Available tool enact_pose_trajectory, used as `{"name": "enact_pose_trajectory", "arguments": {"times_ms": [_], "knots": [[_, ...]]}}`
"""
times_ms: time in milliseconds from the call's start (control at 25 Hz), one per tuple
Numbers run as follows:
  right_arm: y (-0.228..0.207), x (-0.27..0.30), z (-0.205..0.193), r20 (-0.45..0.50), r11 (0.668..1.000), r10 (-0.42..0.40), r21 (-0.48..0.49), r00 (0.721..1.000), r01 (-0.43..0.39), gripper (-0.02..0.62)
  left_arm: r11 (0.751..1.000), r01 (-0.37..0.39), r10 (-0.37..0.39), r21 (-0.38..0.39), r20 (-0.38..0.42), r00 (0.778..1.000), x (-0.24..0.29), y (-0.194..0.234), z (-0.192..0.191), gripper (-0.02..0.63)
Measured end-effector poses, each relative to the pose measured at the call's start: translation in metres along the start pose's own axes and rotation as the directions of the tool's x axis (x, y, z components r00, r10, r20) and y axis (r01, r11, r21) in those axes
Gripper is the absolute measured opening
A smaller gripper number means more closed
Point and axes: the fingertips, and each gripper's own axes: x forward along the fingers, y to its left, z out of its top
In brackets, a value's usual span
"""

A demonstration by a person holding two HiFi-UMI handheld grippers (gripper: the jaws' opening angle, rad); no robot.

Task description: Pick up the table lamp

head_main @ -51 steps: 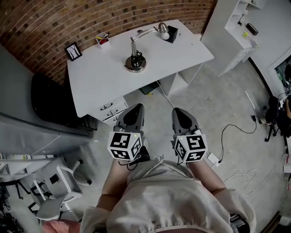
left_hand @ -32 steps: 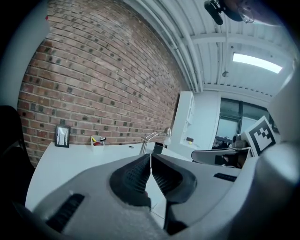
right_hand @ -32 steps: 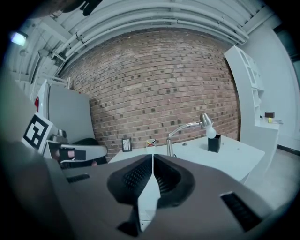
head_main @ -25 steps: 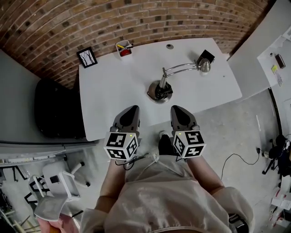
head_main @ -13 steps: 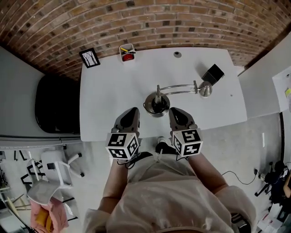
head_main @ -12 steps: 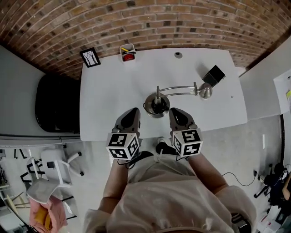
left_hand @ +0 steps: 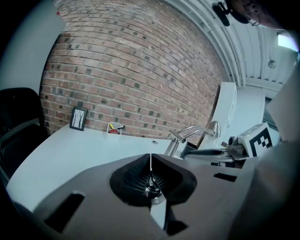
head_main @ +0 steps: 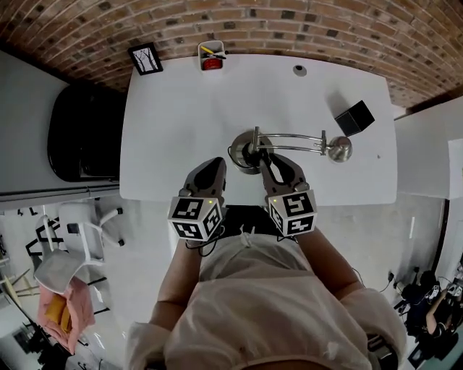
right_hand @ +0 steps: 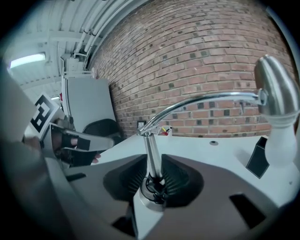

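The lamp (head_main: 242, 148) stands on the white desk (head_main: 173, 108), near its front edge. It has a round chrome base, an upright stem and a curved arm reaching right to the head, which hangs just beside a black box (head_main: 354, 118). The right gripper (right_hand: 153, 159) points at the stem low down. Its jaws are opening – a little apart, with the stem showing between them and no clear press on it. The left gripper (left_hand: 150, 157) hovers just left of the base, jaws together on nothing. At the back of the desk, by the brick wall (head_main: 289, 22), are a picture frame (head_main: 146, 59) and a cup (head_main: 211, 56) of pens. A black chair (head_main: 76, 130) stands off the desk's left end.
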Motion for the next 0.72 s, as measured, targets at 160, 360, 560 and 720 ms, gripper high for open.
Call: {"name": "enact_pose_trajectory", "arguments": {"times_ms": [160, 360, 560, 720], "knots": [[0.006, 0.022, 0.000, 0.001, 0.998, 0.019, -0.058, 1.000, -0.019, 0.166, 1.000, 0.007, -0.007, -0.004, -0.026, 1.000, 0.008, 0.009, -0.007, 0.020], [0.005, 0.043, 0.010, 0.040, 0.998, 0.001, -0.056, 0.999, 0.001, 0.220, 0.999, 0.012, -0.014, -0.038, -0.060, 0.998, 0.016, 0.024, -0.019, 0.020], [0.008, 0.062, 0.021, 0.073, 0.997, -0.004, -0.072, 0.997, 0.009, 0.225, 0.997, -0.008, 0.000, -0.081, -0.097, 0.995, 0.018, 0.042, -0.037, 0.020], [0.009, 0.075, 0.027, 0.097, 0.998, 0.000, -0.070, 0.995, 0.007, 0.225, 0.996, -0.014, 0.003, -0.090, -0.124, 0.992, 0.021, 0.053, -0.048, 0.020]]}}
